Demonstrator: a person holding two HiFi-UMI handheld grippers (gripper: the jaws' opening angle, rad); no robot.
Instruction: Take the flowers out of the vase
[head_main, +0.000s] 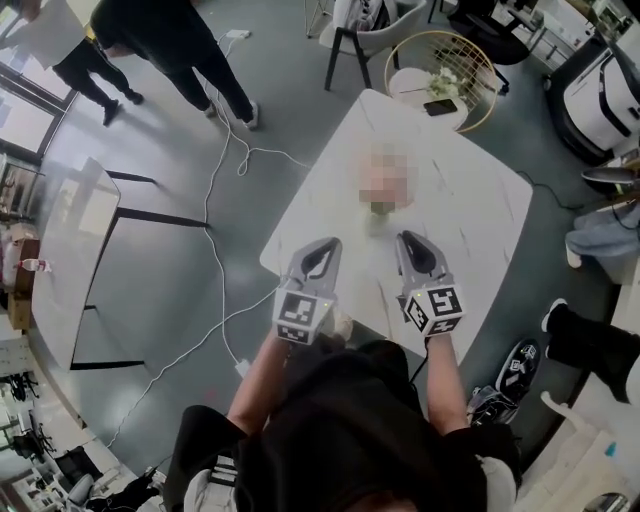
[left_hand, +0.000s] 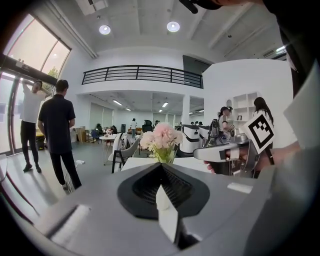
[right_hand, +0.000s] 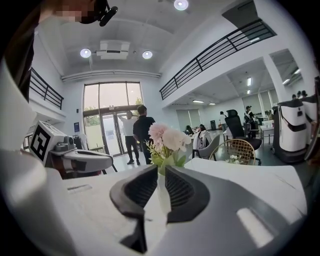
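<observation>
I have both claws low over the near edge of the white table (head_main: 480, 215), side by side and pointing at the flowers (left_hand: 161, 137), which stand in the vase (right_hand: 161, 172) near the middle of the tabletop. The pink and cream blooms sit upright above green leaves. Only a pale sliver of the vase shows past my jaws, and from the head view a mosaic patch covers most of the bouquet, so I cannot make out its shape.

The left gripper (head_main: 322, 246) has its jaws pressed together at the tips with nothing between them. The right gripper (head_main: 408, 241) has its jaws a narrow slit apart, also empty, and the vase lines up through that gap but well beyond it. Neither claw touches the flowers or the vase.

Beyond the table's far corner is a round gold wire side table (head_main: 478, 62). A white cable (head_main: 213, 170) trails over the grey floor on the left, and two people (right_hand: 137, 131) stand by the glass doors
</observation>
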